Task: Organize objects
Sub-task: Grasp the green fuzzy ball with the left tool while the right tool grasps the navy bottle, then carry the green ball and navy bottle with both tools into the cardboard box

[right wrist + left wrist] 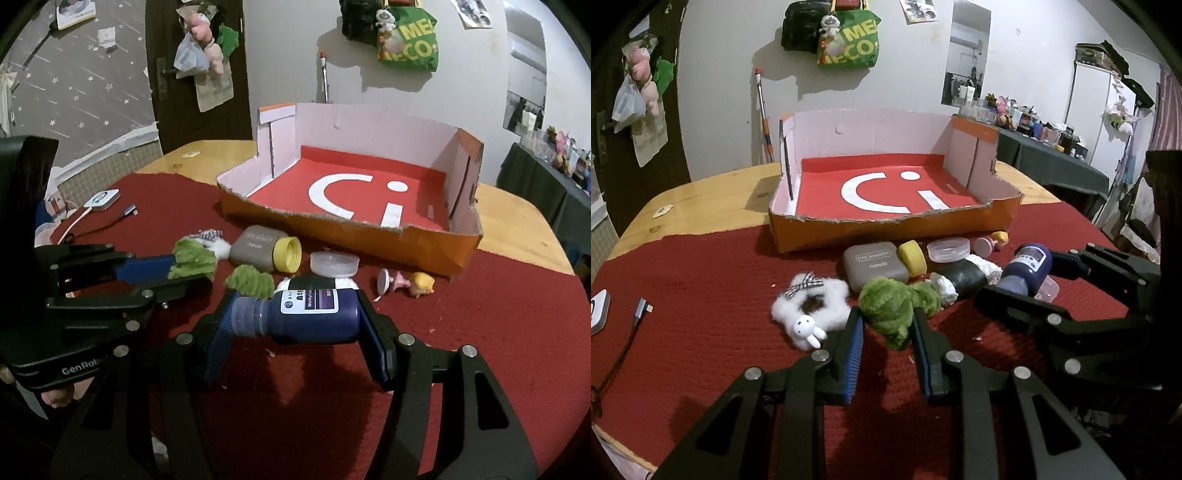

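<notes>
An orange cardboard tray (894,230) with a red floor stands on the red cloth; it also shows in the right wrist view (354,236). In front of it lie a grey eye-shadow case (873,267), a yellow cap (912,257), a clear lid (948,249), a white fluffy scrunchie (809,306) and a small pink figure (991,242). My left gripper (888,325) is closed around a green plush toy (886,304). My right gripper (295,317) is shut on a dark blue bottle (306,314) lying sideways between its fingers.
A cable (631,328) and a white charger (101,199) lie on the cloth at the left. Bare wooden table (517,229) shows beyond the cloth. A dark roll with tissue (964,275) lies among the objects.
</notes>
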Tool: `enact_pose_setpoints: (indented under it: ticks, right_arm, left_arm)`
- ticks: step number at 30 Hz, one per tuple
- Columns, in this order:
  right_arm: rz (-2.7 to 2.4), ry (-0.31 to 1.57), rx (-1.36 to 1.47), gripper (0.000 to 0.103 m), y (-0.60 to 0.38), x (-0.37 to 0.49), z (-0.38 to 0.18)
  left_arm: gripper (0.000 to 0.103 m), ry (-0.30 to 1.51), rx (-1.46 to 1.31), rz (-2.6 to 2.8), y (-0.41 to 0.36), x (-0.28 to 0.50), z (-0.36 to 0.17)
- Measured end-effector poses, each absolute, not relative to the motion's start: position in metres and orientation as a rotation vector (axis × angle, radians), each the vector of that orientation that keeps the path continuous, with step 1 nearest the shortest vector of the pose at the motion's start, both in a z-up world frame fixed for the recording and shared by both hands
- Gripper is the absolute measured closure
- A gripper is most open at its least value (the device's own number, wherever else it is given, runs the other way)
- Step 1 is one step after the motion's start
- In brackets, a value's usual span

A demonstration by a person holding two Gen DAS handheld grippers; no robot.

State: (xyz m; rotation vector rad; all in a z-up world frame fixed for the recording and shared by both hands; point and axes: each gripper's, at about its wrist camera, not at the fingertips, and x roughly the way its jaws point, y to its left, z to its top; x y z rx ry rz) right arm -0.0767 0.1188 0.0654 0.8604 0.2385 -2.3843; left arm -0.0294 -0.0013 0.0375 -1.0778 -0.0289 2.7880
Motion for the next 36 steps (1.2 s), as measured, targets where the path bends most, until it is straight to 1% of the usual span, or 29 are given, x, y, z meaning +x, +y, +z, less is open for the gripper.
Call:
enact_pose_setpoints:
  ticks: [6, 36]
  right_arm:
    - [-2.379, 0.202, 0.888, 0.044, 0.123, -0.083, 0.065]
    - [-2.394, 0.215, 0.856, 0.044, 0.117, -0.112, 0.088]
  left_arm:
    - [0.076, -0.032, -1.068, 2.791, -0.001, -0.031, 0.041]
    - [0.076, -0.003, -1.018, 2.83, -0.008, -0.062, 0.064]
